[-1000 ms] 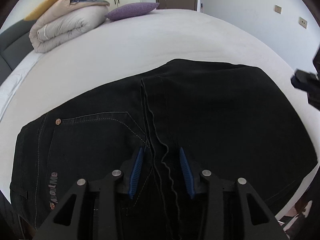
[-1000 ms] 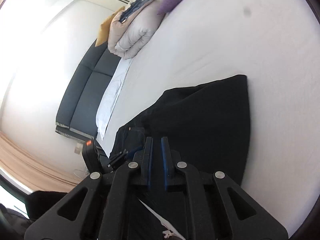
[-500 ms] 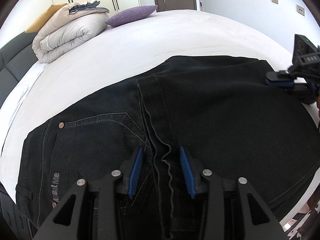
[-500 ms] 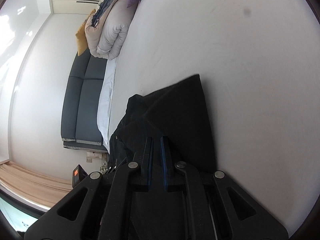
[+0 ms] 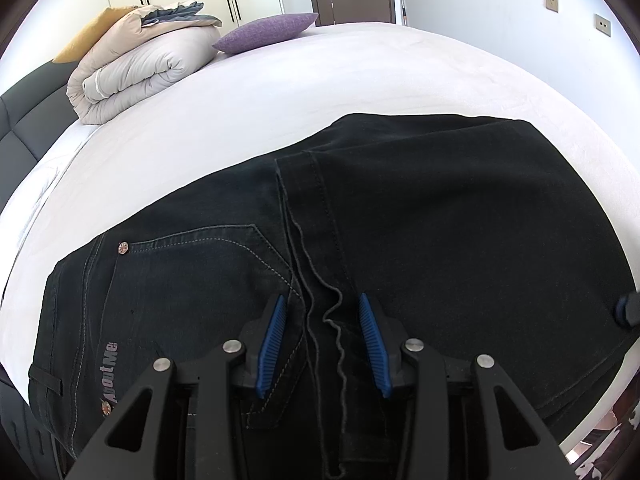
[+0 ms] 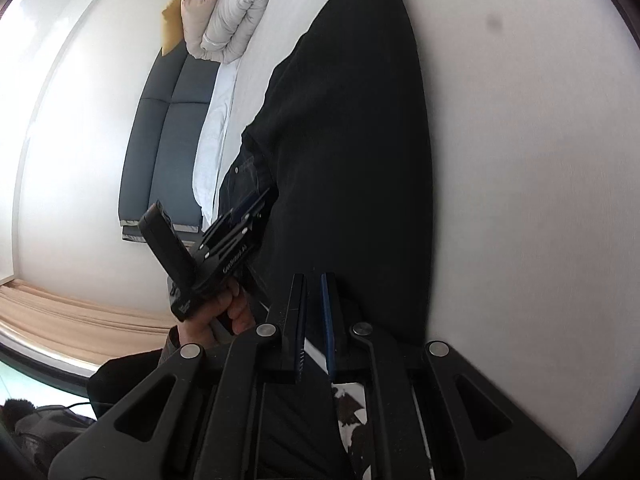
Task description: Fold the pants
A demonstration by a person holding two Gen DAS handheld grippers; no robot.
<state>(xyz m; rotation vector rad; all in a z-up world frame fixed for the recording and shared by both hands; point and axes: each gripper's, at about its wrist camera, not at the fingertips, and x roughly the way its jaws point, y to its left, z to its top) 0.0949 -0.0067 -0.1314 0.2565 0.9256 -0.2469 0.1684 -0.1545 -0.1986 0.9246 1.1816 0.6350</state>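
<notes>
**Pants folded on the bed, one grip narrow, one wide**

The pants [image 5: 400, 240] are lying on the bed [image 5: 320, 80], doubled over so the leg hems are resting across the seat near the back pocket. The left gripper [image 5: 322, 332] is hovering just over the hem edges with its jaws standing wide, gripping nothing. The right gripper [image 6: 313, 320] is sitting at the near edge of the pants with its jaws drawn narrow, a thin gap showing between the pads; whether cloth is pinched there, I cannot tell.

Risks, as I judge them: the loose hems under the left gripper are lying wavy and uneven, so closing on them may catch only the top layer and drag the fold askew. If the right gripper is pinching just one layer, lifting could peel the stack apart. The denim is hanging close to the bed's near edge, so a pull towards the person could slide it off.
</notes>
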